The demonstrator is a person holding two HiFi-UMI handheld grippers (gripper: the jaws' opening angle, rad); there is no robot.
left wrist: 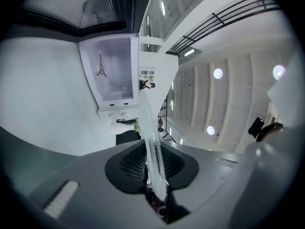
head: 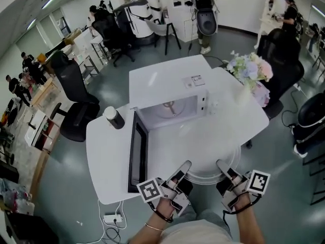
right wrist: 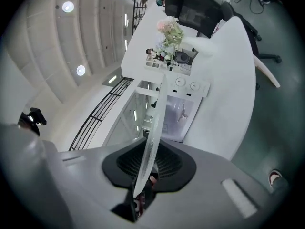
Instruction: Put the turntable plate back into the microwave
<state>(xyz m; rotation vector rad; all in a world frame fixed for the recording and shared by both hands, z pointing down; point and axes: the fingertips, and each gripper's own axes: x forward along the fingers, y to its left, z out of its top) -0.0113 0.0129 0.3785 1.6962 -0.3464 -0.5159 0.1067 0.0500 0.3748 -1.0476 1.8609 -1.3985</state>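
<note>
A white table [head: 101, 151] with rounded corners stands in an open office of dark swivel chairs and grey floor. At its near edge the left gripper [head: 185, 168] and the right gripper [head: 223, 166] each pinch narrow on opposite sides of the turntable plate [head: 212, 171]. In both gripper views the thin rim runs edge-on between the ribbed black pads.

The plate is a round disc of clear glass with a raised lip, almost lost against the white tabletop. It is held roughly level in front of the microwave [head: 167, 83] and well short of its opening.

The door [head: 136, 154], dark-glazed, stands swung out to the left, and the pale cavity shows only a three-armed hub [head: 169, 105] on its floor. So the lift looks done. What is left is carrying the plate in and seating it on the hub.
</note>
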